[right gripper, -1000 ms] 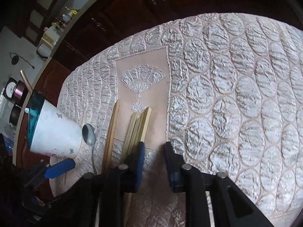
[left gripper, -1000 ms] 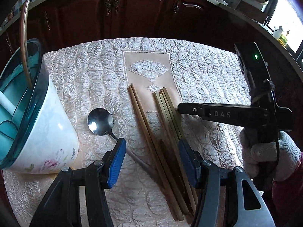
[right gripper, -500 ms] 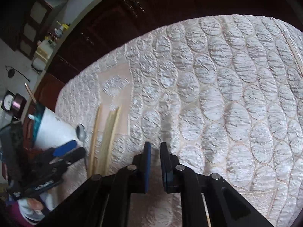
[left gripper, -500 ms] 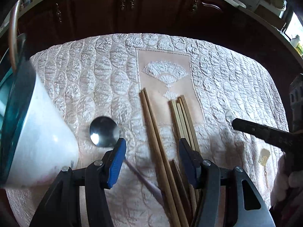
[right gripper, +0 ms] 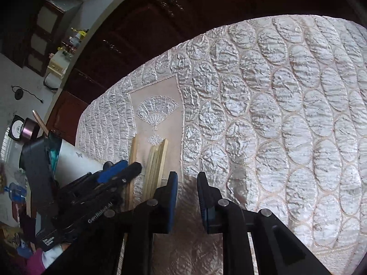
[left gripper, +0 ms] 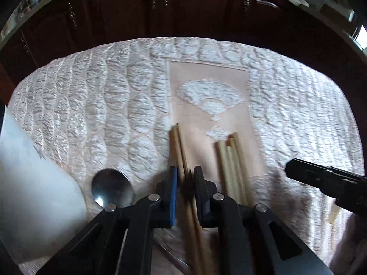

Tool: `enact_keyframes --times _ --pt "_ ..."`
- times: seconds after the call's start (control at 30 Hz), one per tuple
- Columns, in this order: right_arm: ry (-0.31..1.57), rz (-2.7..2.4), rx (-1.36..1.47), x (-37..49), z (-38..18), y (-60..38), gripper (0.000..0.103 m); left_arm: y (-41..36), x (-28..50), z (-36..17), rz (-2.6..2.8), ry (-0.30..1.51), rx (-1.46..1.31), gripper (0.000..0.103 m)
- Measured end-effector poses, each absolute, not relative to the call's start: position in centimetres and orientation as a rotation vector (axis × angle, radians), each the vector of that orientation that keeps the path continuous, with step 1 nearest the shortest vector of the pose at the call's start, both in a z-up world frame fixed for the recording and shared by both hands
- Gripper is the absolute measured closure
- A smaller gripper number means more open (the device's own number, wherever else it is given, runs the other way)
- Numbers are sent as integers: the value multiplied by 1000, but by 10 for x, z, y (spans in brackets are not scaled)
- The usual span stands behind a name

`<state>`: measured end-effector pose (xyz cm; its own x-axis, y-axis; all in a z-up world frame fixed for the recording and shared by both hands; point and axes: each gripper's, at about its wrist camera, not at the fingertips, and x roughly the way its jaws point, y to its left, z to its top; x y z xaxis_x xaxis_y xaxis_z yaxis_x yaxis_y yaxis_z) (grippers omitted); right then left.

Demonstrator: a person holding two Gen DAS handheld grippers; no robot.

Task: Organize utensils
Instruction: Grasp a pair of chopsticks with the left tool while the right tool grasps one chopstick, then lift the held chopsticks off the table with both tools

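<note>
Closing my left tongs on the darker chopstick pair, their jaws just drawn in around it for lifting toward the holder. My right tongs hover nearly together, empty, over the table.

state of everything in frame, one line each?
left tool, jaws just closed in around darker chopstick pair; grip unclear in blur
right tool, slightly open, just opened a little, empty
darker chopstick pair, flat on cloth
lighter chopsticks, flat, bundled, untouched
spoon, flat beside holder
holder, on cloth, utensil sticking out
</note>
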<state>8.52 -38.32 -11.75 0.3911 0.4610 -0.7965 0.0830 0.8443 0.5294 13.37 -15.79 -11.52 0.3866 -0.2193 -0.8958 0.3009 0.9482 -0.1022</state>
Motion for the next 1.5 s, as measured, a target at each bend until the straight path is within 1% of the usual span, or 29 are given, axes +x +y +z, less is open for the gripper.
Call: enact_keyframes --times 0.07,0.2,0.47,0.5,0.63,0.7,0.9,1.07,1.17,1.5 --pt "1156 261 532 84 -115 -384 82 -159 126 -107 -409 1150 31 91" --pt "1155 286 509 88 -112 -376 82 -151 105 -98 -430 1154 30 91" --pt "1213 373 455 104 -126 -333 82 -105 70 -107 -385 1215 -12 91" --pt "1225 370 442 105 -130 -328 83 -102 61 -105 -377 1216 -10 91" --pt "1200 360 417 95 -127 -325 94 -73 49 -104 -368 1249 -35 91" --pt "1185 354 386 82 -120 -330 95 -63 44 -104 -378 1256 -62 91" --pt "1210 270 310 51 -112 -359 95 -46 42 -103 -355 1225 -48 90" --pt "1235 233 297 38 -112 -372 95 -60 46 -115 -379 1225 14 90" --pt "1245 230 293 40 -111 -369 91 -69 49 -120 -374 1212 49 90" --pt "1234 212 317 52 -111 -362 91 -67 57 -124 -341 1213 87 90"
